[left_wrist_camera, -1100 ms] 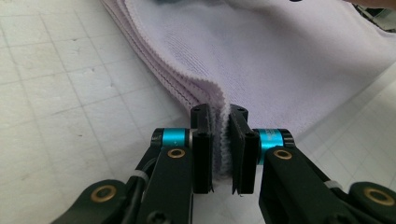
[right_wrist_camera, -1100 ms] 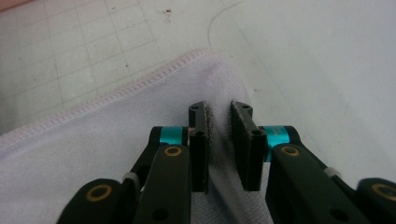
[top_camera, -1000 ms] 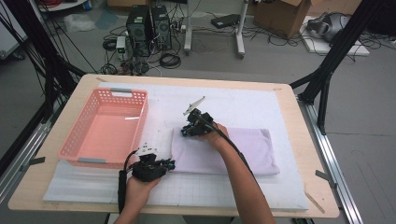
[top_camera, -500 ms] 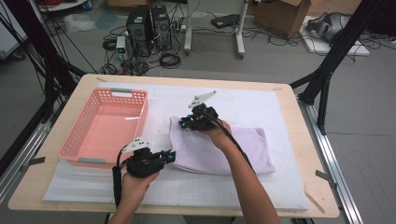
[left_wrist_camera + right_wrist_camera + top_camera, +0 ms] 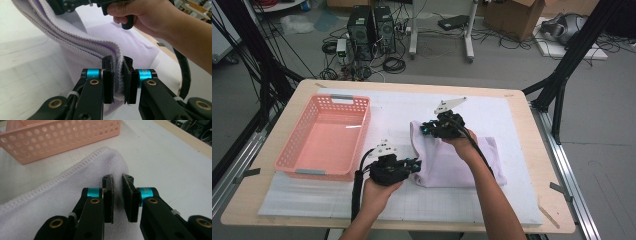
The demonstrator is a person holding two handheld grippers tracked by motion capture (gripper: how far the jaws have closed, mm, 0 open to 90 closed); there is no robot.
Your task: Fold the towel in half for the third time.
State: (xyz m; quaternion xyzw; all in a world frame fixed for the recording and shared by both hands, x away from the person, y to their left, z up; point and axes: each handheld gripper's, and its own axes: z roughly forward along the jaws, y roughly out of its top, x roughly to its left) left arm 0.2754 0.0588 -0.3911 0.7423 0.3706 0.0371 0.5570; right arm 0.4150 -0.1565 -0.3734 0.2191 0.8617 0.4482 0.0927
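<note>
Beside the towel (image 5: 452, 160), the pink basket (image 5: 324, 137) holds nothing.

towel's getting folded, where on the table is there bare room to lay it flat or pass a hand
Bare white mat lies right of the towel, and a strip runs along the near edge. It is crowded between the pink basket and the towel, where the left gripper and right gripper each pinch an edge.

Bright, even overhead light, soft shadows; near edges blurred in both gripper views.
</note>
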